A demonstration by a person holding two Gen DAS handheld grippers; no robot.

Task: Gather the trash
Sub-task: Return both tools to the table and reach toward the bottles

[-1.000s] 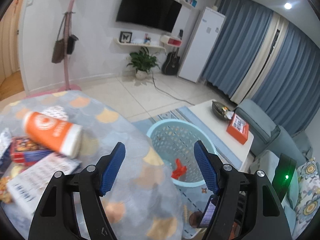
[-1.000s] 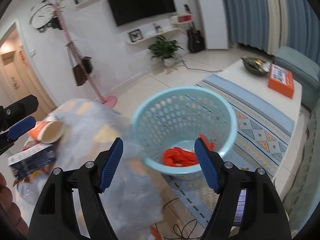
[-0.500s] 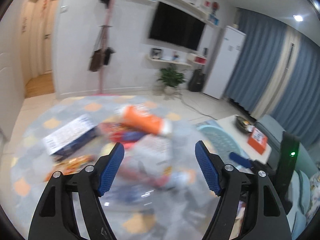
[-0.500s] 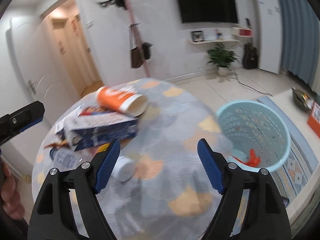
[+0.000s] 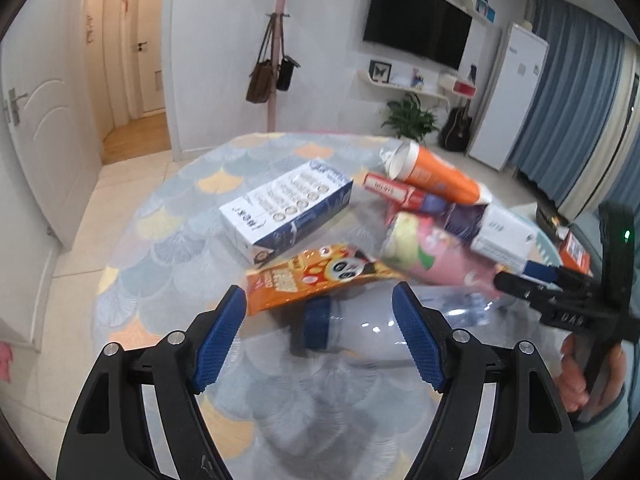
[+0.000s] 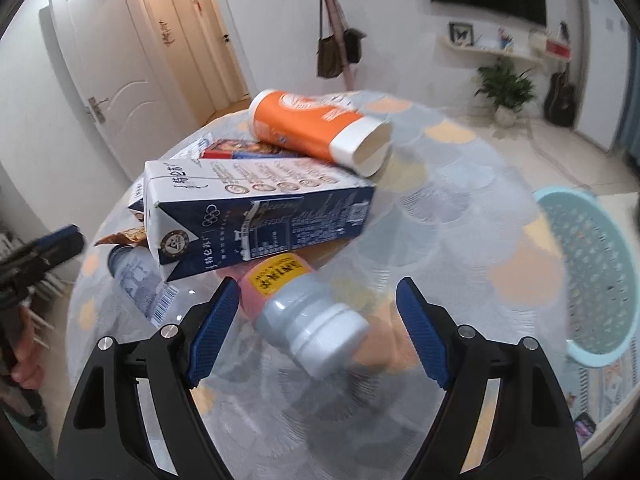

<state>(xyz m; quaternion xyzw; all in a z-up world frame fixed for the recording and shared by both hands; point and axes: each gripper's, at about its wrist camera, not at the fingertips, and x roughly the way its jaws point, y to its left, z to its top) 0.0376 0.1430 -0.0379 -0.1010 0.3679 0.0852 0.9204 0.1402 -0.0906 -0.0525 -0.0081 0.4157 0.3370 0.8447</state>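
Observation:
A pile of trash lies on the round table. In the left wrist view my left gripper is open, just short of a clear bottle with a blue cap and an orange snack bag. A milk carton, an orange tube and a pink bottle lie beyond. In the right wrist view my right gripper is open, its jaws either side of the pink bottle's grey cap. The milk carton and orange tube lie behind it.
A light blue basket stands on the floor right of the table. The right gripper shows at the right edge of the left wrist view. A coat stand, doors and a TV line the far wall.
Both grippers swung left from the basket and moved down close to the trash pile. Both stayed open.

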